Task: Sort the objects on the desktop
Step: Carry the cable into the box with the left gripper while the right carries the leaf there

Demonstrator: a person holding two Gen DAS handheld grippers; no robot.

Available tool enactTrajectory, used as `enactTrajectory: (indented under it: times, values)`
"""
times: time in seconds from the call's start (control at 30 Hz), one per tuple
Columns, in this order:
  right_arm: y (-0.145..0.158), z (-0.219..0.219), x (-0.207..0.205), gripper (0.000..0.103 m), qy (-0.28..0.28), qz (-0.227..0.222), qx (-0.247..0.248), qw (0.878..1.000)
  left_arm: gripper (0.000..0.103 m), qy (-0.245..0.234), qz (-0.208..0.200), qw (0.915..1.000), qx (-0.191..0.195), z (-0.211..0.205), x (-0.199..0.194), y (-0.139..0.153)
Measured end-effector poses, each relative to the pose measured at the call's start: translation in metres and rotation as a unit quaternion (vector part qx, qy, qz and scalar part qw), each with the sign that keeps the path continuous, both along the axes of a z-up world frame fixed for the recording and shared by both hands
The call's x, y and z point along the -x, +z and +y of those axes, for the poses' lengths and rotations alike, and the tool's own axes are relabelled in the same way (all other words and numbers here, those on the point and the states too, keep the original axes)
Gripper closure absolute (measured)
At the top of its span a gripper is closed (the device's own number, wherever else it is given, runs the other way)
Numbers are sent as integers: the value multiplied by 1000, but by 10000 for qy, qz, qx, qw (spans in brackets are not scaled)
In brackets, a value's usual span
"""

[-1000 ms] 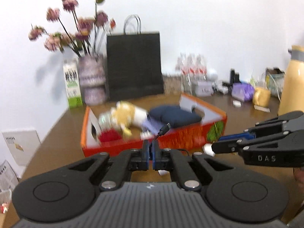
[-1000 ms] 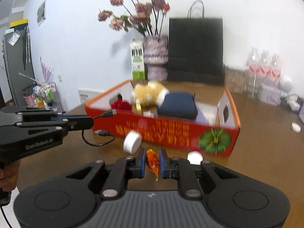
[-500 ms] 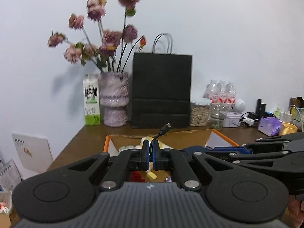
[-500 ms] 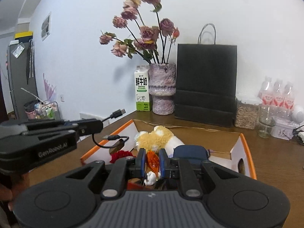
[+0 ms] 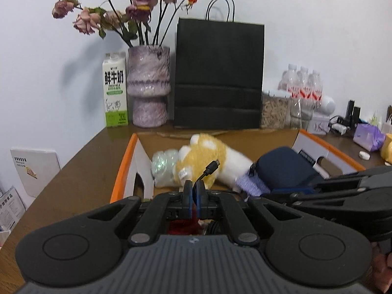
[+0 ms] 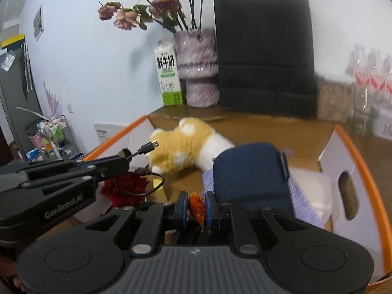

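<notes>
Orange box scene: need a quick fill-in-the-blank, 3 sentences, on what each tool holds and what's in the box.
1. The left tool is shut on a black ____, whose plug sticks up above the pads.
2. The right tool grips a small wrapped candy whose colour is ____.
3. In the orange box, the yellow-and-white plush toy lies to the left of a ____ blue pouch.

Missing words: cable; orange; dark
</notes>
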State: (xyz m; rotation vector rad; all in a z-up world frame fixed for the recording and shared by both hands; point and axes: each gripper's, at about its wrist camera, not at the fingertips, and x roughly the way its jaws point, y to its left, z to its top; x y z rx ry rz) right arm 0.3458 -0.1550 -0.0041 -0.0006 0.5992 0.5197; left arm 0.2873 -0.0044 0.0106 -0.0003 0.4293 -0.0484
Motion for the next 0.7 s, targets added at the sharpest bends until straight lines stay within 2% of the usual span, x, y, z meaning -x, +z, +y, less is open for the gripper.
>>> enactTrajectory:
  times: [0.3, 0.37, 0.4, 0.5, 0.57, 0.63, 0.67, 0.7]
  values:
    - [0, 0, 11, 88, 10, -108, 65, 9999, 99, -17, -23, 9998, -183, -6, 4, -5]
    - [1, -1, 12, 88, -14, -139, 54, 9999, 96, -7, -73, 9997, -225, -7, 6, -4]
    - [2, -1, 13, 83, -3, -151, 35, 9999, 91, -15, -92, 9997, -219, -7, 6, -4]
    - [7, -3, 20, 71, 68, -247, -44, 9997, 52, 61, -245, 9995, -180, -5, 11, 1]
    - [13, -4, 26, 64, -24, -383, -30, 9993, 46, 178, -423, 9988, -182, -3, 15, 5]
    - [18, -7, 31, 52, -162, -536, -42, 9984, 27, 339, -574, 9977, -118, 0, 20, 8]
    - [22, -10, 33, 43, -238, -609, -64, 9978, 21, 449, -665, 9967, -114, 2, 22, 10]
    - [24, -13, 35, 34, -281, -671, -91, 9973, 11, 553, -772, 9954, -79, 4, 24, 11]
